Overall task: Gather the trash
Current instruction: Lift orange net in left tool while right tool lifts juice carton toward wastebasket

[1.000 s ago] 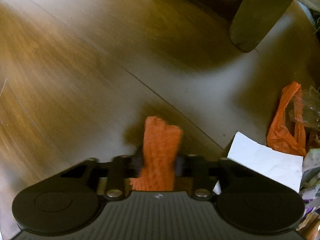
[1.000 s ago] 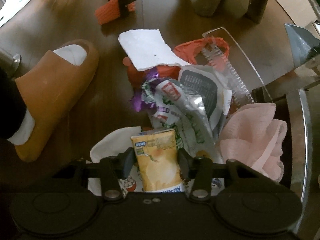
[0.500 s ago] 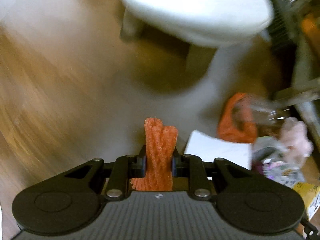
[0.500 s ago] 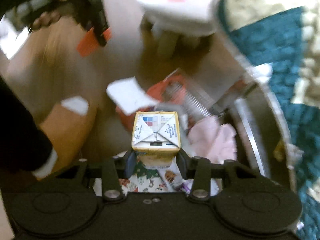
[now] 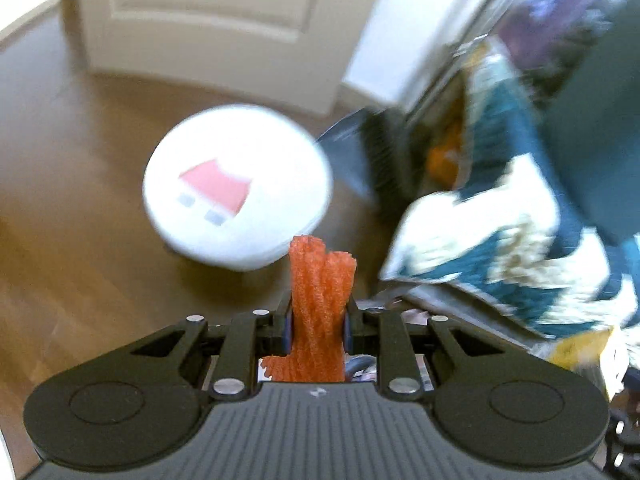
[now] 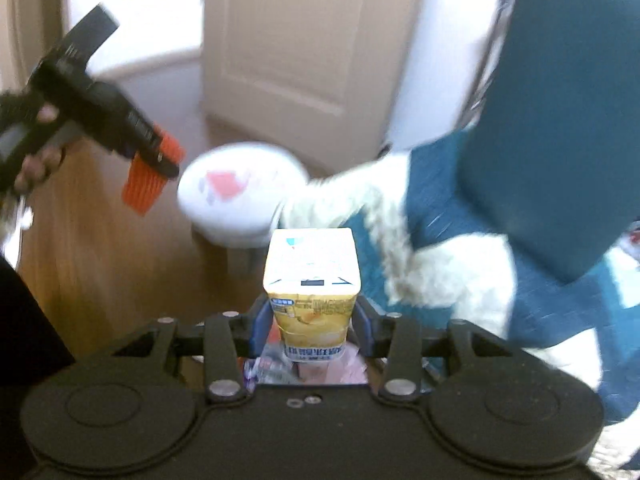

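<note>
We gripped orange netting (image 5: 320,308) in the left gripper (image 5: 318,320) and a drink carton (image 6: 312,292) in the right gripper (image 6: 310,320); the smooth carton risked slipping from its jaws.

A brown wooden floor (image 5: 80,240) is spreading across the room, catching pale daylight near the far wall. A cream panelled door (image 5: 208,12) is standing behind a low round white stool (image 5: 236,184) that is showing a pink house-shaped print. On the right, a teal chair back (image 6: 560,120) is rising above a teal and cream fuzzy blanket (image 6: 420,240) draping down beside the stool.
</note>
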Tool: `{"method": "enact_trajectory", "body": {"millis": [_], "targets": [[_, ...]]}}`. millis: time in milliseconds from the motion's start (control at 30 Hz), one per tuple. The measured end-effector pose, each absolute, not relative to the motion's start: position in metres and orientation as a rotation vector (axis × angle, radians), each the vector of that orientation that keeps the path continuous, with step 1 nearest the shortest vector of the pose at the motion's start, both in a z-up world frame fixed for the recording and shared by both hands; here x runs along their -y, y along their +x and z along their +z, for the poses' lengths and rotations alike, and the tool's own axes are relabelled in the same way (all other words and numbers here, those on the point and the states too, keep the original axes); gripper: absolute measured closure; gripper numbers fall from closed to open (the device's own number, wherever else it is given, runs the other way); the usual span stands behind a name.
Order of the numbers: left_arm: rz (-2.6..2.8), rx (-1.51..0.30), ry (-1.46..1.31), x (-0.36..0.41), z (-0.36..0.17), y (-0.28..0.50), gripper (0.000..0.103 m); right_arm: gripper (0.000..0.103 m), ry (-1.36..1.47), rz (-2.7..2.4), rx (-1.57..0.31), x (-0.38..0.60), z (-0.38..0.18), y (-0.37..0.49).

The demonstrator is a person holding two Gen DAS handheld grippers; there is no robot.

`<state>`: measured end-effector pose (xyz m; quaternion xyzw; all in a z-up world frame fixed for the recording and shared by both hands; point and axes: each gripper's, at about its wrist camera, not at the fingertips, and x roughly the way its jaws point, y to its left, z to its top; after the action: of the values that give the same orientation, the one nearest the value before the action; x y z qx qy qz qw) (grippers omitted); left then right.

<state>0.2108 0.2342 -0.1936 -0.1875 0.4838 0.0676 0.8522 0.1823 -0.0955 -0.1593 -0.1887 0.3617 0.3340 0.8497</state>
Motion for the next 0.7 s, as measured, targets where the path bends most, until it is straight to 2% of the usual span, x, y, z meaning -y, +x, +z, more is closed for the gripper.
{"method": "enact_trajectory", "body": {"millis": [367, 700], "targets": [[-0.056, -0.834, -0.274, -0.148, -0.054, 0.202, 0.082, 0.061, -0.278, 0.578, -0.527, 0.145, -0.007, 0.179], [-0.187, -0.645, -0.141, -0.074, 0.08, 0.239, 0.082, 0.061, -0.192, 0.469, -0.304, 0.183, 0.119, 0.228]]}}
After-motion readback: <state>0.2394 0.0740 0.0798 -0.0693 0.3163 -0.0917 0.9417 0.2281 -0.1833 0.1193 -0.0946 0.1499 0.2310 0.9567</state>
